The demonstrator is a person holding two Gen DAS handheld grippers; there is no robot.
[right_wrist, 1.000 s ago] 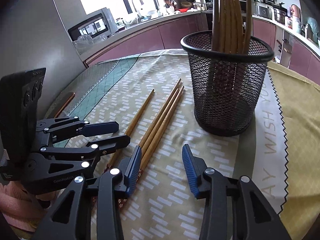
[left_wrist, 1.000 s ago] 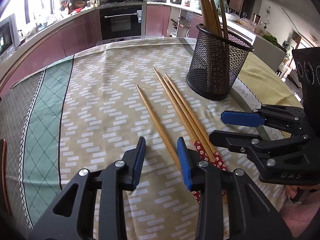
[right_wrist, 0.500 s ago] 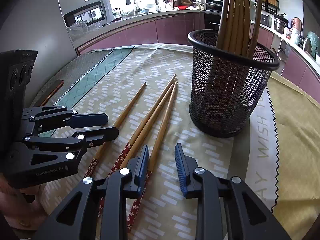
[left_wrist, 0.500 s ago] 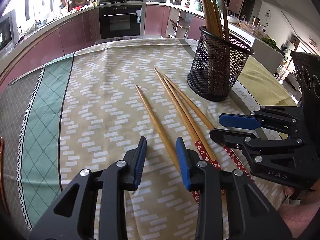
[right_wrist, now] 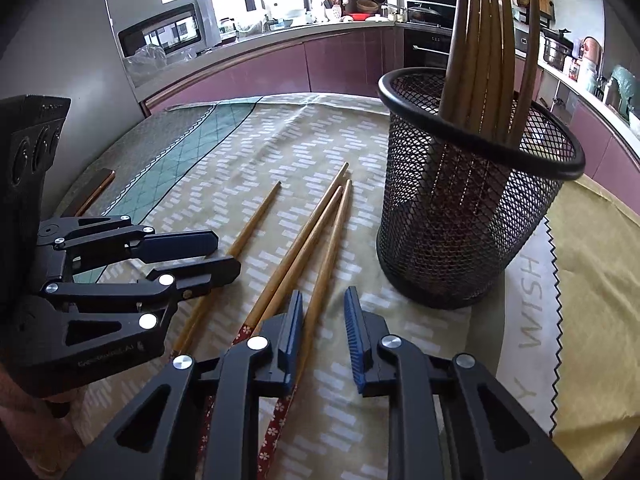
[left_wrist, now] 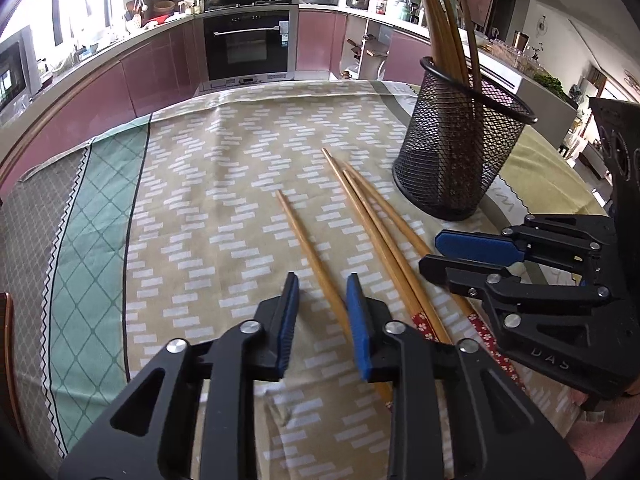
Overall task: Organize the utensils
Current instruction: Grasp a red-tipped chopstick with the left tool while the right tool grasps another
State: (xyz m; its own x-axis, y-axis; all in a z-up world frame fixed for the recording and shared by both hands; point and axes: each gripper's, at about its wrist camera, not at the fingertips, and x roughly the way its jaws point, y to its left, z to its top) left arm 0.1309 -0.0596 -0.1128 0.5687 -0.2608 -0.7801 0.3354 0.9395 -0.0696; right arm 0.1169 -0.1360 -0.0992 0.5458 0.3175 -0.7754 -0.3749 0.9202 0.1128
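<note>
Kitchen counters are ringing the patterned tablecloth (left_wrist: pixel 192 208) as your left gripper (left_wrist: pixel 322 316) is closing, its fingers not yet pinching the lone chopstick (left_wrist: pixel 308 248) lying between them. Three more chopsticks (left_wrist: pixel 372 224) are lying just right of those fingers. From the right wrist, your right gripper (right_wrist: pixel 322 332) is closing around the rightmost chopstick (right_wrist: pixel 326 264), pads still apart; the mesh holder (right_wrist: pixel 460 232) is standing beyond the right finger.

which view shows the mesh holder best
The right wrist view: the mesh holder sits close and large, rim and chopsticks inside clear. The left wrist view shows it whole too, but smaller and farther off.
</note>
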